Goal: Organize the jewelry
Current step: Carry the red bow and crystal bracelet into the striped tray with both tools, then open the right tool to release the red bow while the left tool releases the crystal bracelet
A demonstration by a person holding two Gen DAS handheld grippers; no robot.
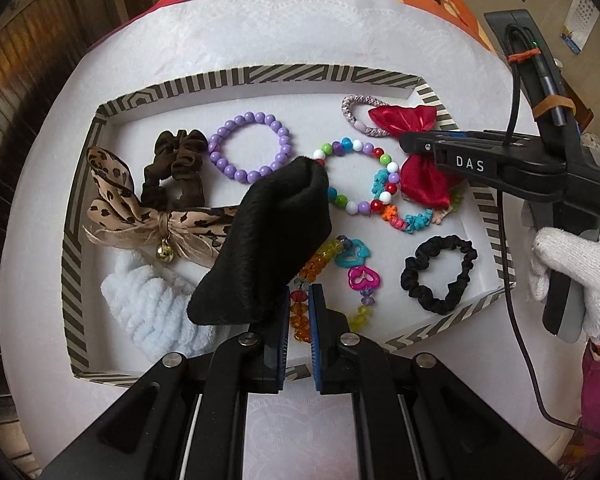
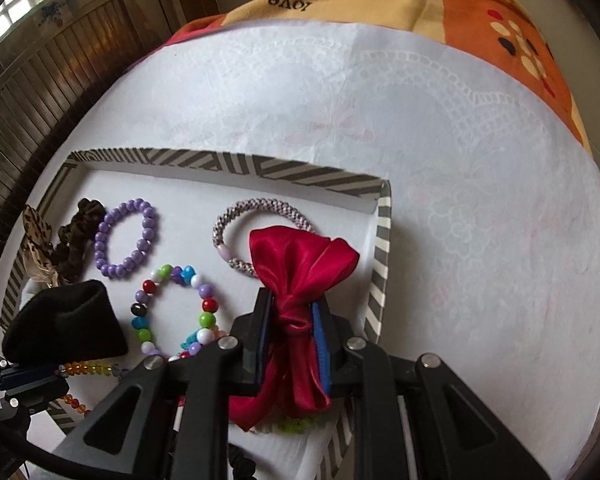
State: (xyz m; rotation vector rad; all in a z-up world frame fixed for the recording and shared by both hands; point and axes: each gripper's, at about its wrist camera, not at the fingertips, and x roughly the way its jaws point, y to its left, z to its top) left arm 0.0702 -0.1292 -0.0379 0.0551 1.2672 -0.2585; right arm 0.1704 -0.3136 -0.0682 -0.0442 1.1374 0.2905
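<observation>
Both tongs reach into one striped tray [image 1: 80,216]: the left tongs [image 1: 299,312] pinch one black furry piece [image 1: 272,240], while the right tongs [image 2: 292,320] stand narrow around the knot of one red satin bow [image 2: 300,264]. Ahead of the left tongs lie two round-bead bracelets, purple [image 1: 250,146] and multicoloured [image 1: 360,176]; one black scrunchie [image 1: 440,274] lies to their right.

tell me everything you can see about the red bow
The red bow is shiny, satin-like fabric, gathered and knotted at its middle with two puffed loops. It sits at the right end of the striped box, overlapping the pink woven hair tie. The right gripper has its fingers on either side of the knot.
</observation>
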